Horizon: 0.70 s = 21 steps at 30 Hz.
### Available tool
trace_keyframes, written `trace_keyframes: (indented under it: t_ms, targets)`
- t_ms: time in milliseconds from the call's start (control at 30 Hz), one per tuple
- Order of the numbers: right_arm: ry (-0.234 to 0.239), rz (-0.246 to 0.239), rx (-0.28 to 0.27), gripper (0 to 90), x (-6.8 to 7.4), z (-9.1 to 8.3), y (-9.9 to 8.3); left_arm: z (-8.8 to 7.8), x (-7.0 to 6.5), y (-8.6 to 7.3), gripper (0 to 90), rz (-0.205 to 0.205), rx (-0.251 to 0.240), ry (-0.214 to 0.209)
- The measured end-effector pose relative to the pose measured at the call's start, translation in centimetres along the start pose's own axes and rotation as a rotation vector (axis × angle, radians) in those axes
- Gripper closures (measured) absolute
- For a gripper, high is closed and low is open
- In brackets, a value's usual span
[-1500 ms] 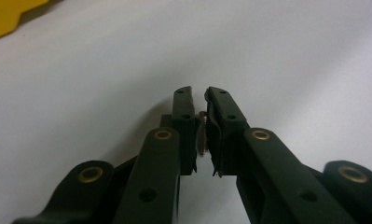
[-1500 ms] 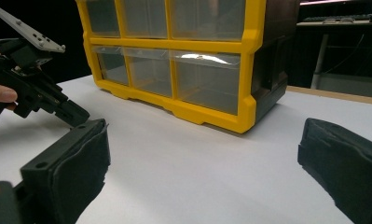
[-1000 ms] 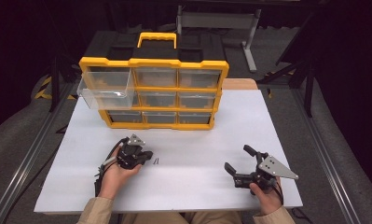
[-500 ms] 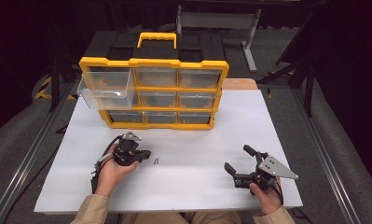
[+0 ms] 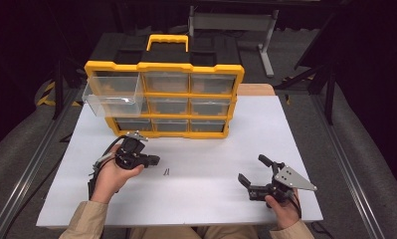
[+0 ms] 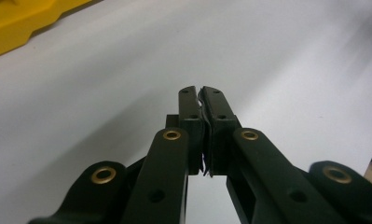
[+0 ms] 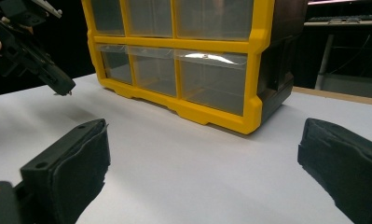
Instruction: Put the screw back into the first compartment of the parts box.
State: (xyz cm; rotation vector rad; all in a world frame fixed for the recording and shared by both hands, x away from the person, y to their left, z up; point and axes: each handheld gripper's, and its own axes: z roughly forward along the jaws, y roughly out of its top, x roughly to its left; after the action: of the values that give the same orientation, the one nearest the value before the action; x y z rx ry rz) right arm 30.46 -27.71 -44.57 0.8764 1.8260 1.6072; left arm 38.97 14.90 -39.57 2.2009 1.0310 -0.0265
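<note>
My left gripper hovers just above the white table, left of centre, with its jaws shut. A tiny screw-like piece pokes out under its tip, and in the left gripper view the pads press together on a thin sliver. Two small dark screws lie on the table just right of that gripper. My right gripper rests near the front right edge. Its jaws stand wide open with nothing between them.
A yellow drawer organiser with clear drawers stands at the back of the table. Its top-left drawer is pulled out toward the left. A dark rail runs along the table's left side.
My left hand has lifted its shut gripper off the table, up a little toward the organiser. The right gripper has stayed put.
</note>
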Motion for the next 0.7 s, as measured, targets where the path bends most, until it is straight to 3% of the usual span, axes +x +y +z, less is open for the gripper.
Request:
trace_keyframes:
  t_ms: [267,700]
  targets:
    - [-0.005,-0.005,0.002,2.5,-0.1,0.0,0.0,-1.1,-0.7,1.4,88.0,-0.001,0.050,-0.016]
    - [-0.004,-0.007,0.004,2.5,0.0,0.0,0.0,-3.0,-1.9,3.2,87.9,0.047,0.106,-0.033]
